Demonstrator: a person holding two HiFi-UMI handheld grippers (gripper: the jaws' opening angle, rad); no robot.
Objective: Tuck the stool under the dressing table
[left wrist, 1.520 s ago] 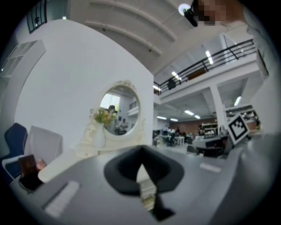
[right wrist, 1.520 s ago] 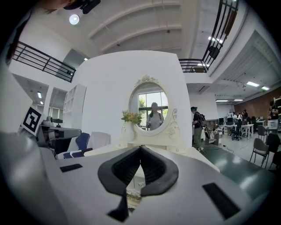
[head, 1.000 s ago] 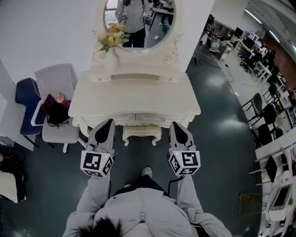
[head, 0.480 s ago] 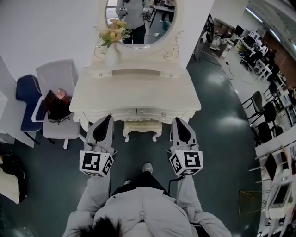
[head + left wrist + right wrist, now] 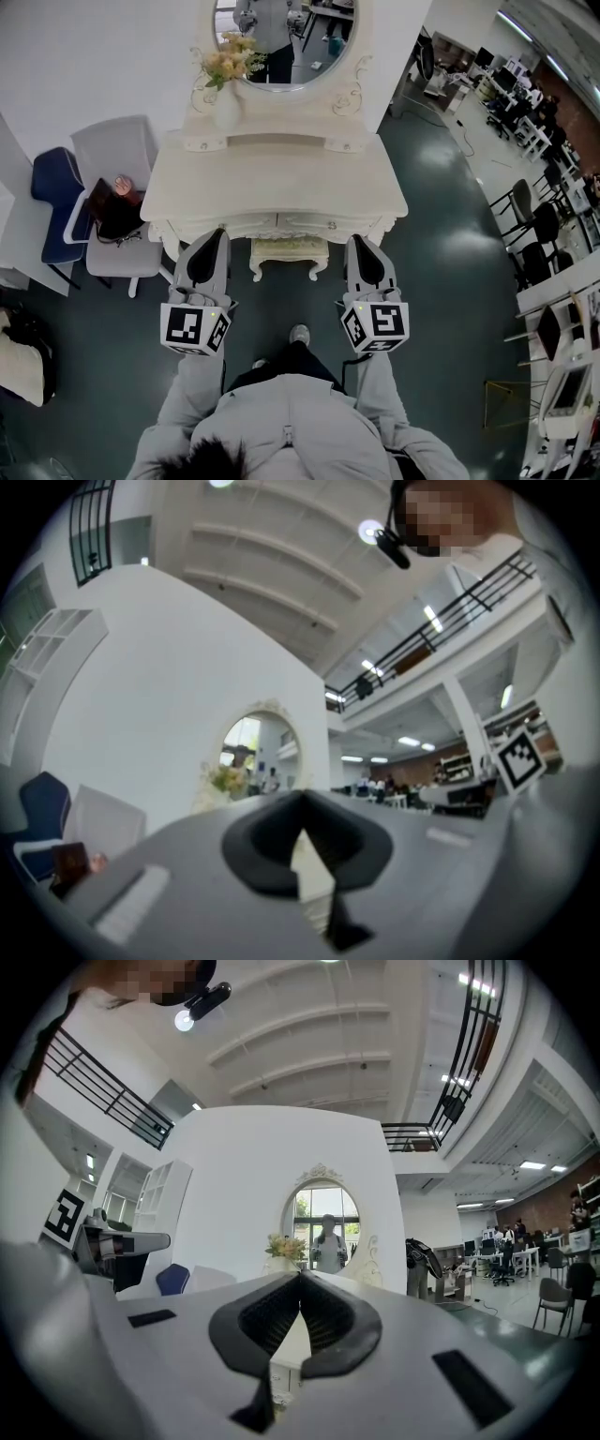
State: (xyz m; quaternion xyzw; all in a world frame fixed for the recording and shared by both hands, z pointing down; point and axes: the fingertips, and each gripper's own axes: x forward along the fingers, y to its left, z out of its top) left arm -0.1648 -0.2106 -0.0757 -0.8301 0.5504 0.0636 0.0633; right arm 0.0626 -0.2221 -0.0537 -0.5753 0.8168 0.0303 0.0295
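- We found the cream dressing table (image 5: 277,187) standing against a white wall, with its oval mirror (image 5: 281,28) rising behind the back shelf.
- To the left of the table stood a pale chair (image 5: 111,155), with a blue chair (image 5: 52,187) just beside it.
- The stool (image 5: 289,251) sat in the knee gap at the table's front centre. It was largely under the top, with only its front edge and two front legs showing.
- The left gripper (image 5: 213,236) and right gripper (image 5: 356,244) were held either side of the stool and clear of it. Both pointed at the table front.
- Each gripper's jaws were pressed together with nothing between them.
- A dark bag (image 5: 117,220) lay on the pale chair's seat.
- A vase of flowers (image 5: 227,89) stood on the shelf, left of the mirror.
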